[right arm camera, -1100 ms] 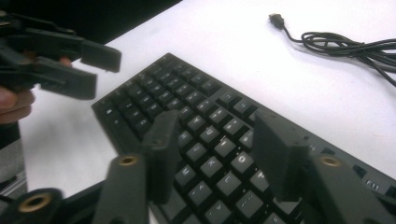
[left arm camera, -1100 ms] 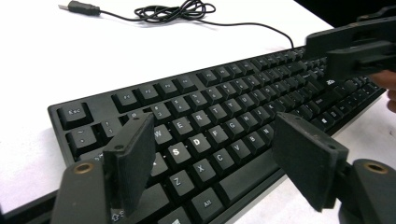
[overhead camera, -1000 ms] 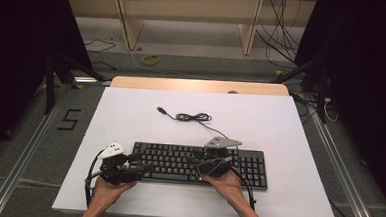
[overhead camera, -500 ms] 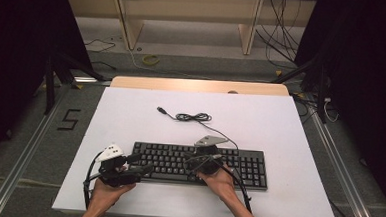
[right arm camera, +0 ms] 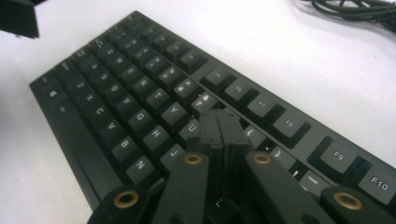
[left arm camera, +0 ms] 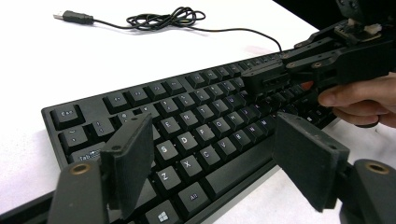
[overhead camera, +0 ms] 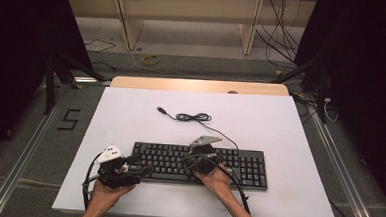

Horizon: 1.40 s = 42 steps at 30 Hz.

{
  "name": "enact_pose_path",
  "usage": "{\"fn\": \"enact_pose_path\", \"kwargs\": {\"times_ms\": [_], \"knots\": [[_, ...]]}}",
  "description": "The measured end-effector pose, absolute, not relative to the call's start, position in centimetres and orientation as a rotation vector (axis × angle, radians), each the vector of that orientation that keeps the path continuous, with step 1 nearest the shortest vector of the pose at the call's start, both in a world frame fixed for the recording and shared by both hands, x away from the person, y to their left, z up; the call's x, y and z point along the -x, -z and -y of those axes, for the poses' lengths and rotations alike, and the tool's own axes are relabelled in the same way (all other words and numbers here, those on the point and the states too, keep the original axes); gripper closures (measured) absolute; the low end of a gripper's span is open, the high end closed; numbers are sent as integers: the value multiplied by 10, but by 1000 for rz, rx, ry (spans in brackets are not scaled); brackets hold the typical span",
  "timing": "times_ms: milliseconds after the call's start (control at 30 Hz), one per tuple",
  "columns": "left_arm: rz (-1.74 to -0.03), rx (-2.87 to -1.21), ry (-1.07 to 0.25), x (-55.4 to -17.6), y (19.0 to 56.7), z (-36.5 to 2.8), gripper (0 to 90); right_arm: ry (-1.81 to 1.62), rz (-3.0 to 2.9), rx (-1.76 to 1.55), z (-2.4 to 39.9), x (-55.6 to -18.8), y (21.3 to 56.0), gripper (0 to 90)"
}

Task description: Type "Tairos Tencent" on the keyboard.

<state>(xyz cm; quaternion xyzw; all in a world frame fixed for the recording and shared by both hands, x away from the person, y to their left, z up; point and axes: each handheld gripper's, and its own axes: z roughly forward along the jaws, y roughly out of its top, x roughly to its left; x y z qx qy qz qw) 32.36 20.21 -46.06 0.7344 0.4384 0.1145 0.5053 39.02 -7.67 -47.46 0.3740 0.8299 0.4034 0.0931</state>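
Note:
A black keyboard (overhead camera: 238,166) lies across the near half of the white table (overhead camera: 280,118). Its thin cable runs back to a small coil (overhead camera: 193,117) and a USB plug (overhead camera: 161,110). My left gripper (overhead camera: 140,167) is at the keyboard's left end. In the left gripper view its jaws (left arm camera: 224,158) stand wide open over the lower-left keys (left arm camera: 187,140), pressing on nothing. My right gripper (overhead camera: 184,160) points left over the middle keys. Its jaws (right arm camera: 218,122) are shut together with nothing between them, and their tips are at the U key (right arm camera: 192,126). It also shows from the left gripper view as the right gripper (left arm camera: 264,79).
A wooden strip (overhead camera: 199,85) edges the table's far side. Beyond it are shelf legs (overhead camera: 125,25), loose cables (overhead camera: 280,23) and a yellow ring (overhead camera: 150,59) on the floor. Metal rails (overhead camera: 23,149) run along both sides. Bare white table lies behind and to the right of the keyboard.
My right hand has slid left along the keyboard, from its right part to the middle keys. The left hand and the keyboard have stayed in place.

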Motion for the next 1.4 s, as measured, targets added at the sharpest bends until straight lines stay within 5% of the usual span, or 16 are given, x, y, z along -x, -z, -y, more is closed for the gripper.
{"fn": "enact_pose_path", "kwargs": {"times_ms": [733,1000,1400], "knots": [[-1056,-1782,-289,-325,462,-203,288,-1169,-2455,-1128,76,-391,480,900],[-1066,-1782,-293,-328,464,-203,291,-1328,-2392,-1152,93,-389,463,792],[-1069,-1814,-280,-334,466,-199,295,-1389,-2372,-1144,116,-380,455,488]]}}
